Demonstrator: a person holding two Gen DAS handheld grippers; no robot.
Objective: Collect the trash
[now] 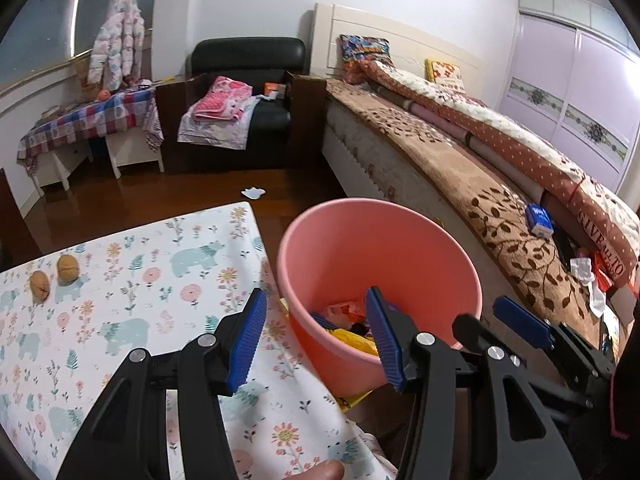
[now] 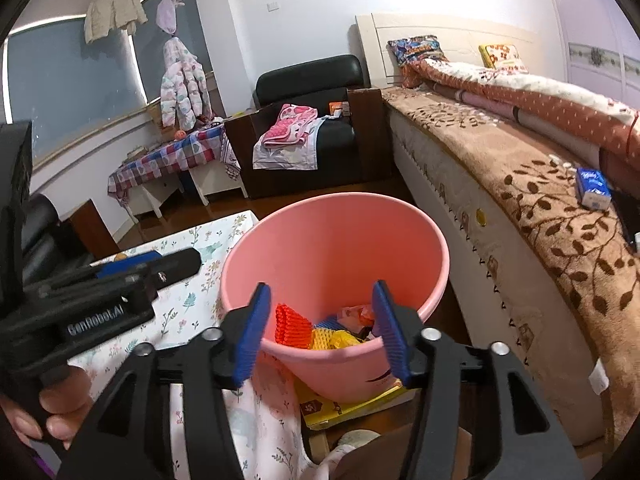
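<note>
The left tool [image 1: 316, 338], black-framed with ribbed blue pads, stands spread wide with nothing between its fingers; one pad hangs over the worktop's edge, the other over the near rim of the round pink plastic bin [image 1: 376, 264]. The right tool [image 2: 320, 326] is likewise gaping and empty, its fingers straddling the bin's near rim. Inside the smooth, tapering bin lies the trash: a ridged red foam net [image 2: 292, 326], a yellow foam net [image 2: 340, 338] and crumpled wrappers [image 2: 356, 314] at the bottom. The bin stands just beside the worktop [image 1: 132, 280], which is draped in a soft floral cloth printed with bears, and rests on a flat yellow packet [image 2: 344, 404]. Two rough brown walnut-like nuts [image 1: 54, 276] sit close together well to the left on the cloth, with bare cloth all round them. A narrow gap separates the bin from the bed [image 2: 520, 208] — covered by a plush brown leaf-patterned blanket. Farther off, a white scrap [image 1: 253, 192] lies on the glossy wooden floor before a black leather armchair [image 1: 248, 92].
</note>
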